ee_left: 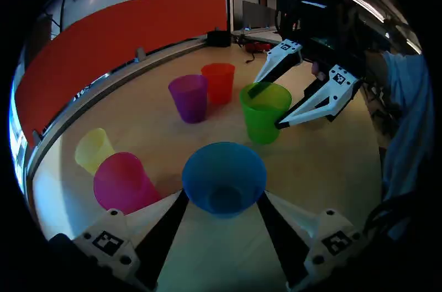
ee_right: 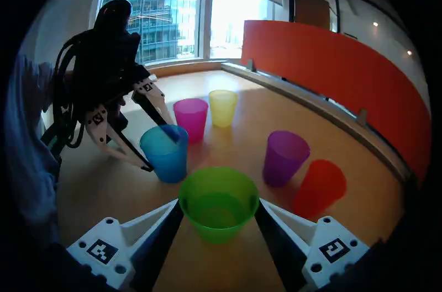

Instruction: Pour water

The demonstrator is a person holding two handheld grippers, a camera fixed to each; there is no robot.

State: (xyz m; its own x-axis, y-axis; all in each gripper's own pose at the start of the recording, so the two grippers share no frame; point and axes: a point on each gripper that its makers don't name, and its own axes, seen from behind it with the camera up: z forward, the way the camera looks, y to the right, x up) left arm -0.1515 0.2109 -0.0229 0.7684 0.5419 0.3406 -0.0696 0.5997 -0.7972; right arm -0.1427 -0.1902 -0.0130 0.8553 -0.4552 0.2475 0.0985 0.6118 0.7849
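**Blue translucent plastic cup [ee_left: 224, 177] and green translucent plastic cup [ee_right: 219, 199] both gripped, pour not started**

Left gripper [ee_left: 222, 195]: both fingers clamped against the blue cup's walls. Cup is upright and looks to be sitting on the light wooden tabletop [ee_left: 309, 165].

Right gripper [ee_right: 219, 205]: same story, fingers pressed on either side of the green cup. Left gripper view confirms it: one finger behind the cup, one in front, cup upright.

The two held cups are near each other but apart, both out in the open middle of the tabletop, away from the edge under the orange divider panel [ee_left: 110, 43].

Contents: green looks darker low down, possibly water. Can't confirm. Same for blue.

Other cups:
- pink plastic cup [ee_left: 121, 181] just beside blue
- yellow plastic cup [ee_left: 93, 149] just past pink, toward the divider-side edge
- purple plastic cup [ee_left: 189, 97] and orange plastic cup [ee_left: 219, 82] side by side near green, toward that same edge

Step, my read: grasp is done, lift and pour is next. Can't tell which cup is the source.

Next move needs:
- lift one cup clear
- bring its rim over the other's mouth
- tilt slowly, keep the receiver pinned upright
- easy on the squeeze, thin plastic walls will probably flex
- mind pink, it's close to blue
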